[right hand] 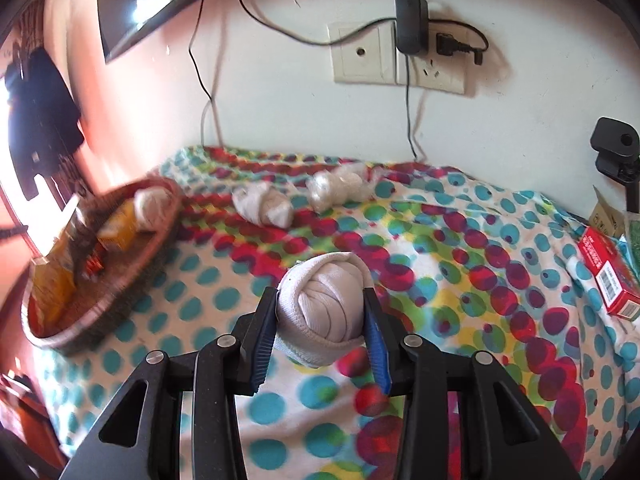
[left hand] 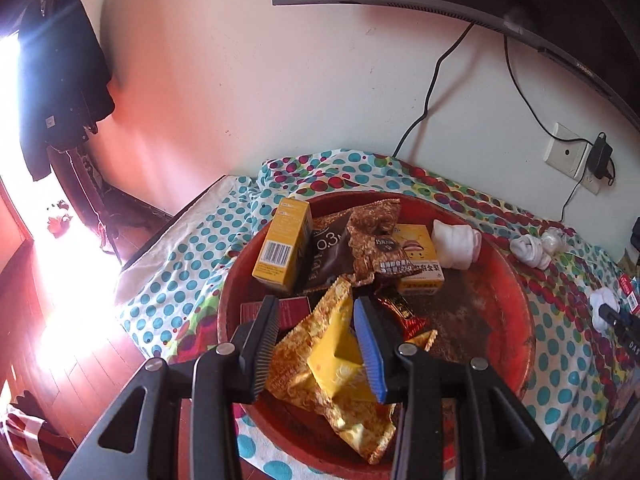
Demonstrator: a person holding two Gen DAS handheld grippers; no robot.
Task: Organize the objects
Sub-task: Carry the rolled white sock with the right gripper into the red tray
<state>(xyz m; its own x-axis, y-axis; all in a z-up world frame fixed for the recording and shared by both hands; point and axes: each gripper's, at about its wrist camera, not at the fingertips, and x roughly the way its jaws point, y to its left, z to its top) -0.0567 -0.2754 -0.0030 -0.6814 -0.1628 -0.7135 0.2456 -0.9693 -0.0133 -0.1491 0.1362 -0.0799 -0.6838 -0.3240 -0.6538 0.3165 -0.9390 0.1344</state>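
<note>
A round red tray [left hand: 516, 280] holds yellow boxes, snack packets and a rolled white sock [left hand: 456, 246]. My left gripper [left hand: 314, 312] hovers over its near side with a yellow-gold snack packet [left hand: 332, 360] between its fingers; the jaws stand apart and no firm grip shows. My right gripper [right hand: 320, 300] is shut on a rolled white sock [right hand: 324, 308] above the dotted cloth. The tray [right hand: 120, 300] is at the left in the right wrist view. Another rolled sock [right hand: 266, 204] and a clear plastic bundle [right hand: 336, 188] lie near the wall.
A colourful dotted cloth [right hand: 460, 280] covers the table. A red box [right hand: 608, 276] lies at the right edge. A wall socket with a black adapter [right hand: 408, 24] and cables hangs above. The table's left edge [left hand: 176, 224] drops to a wooden floor.
</note>
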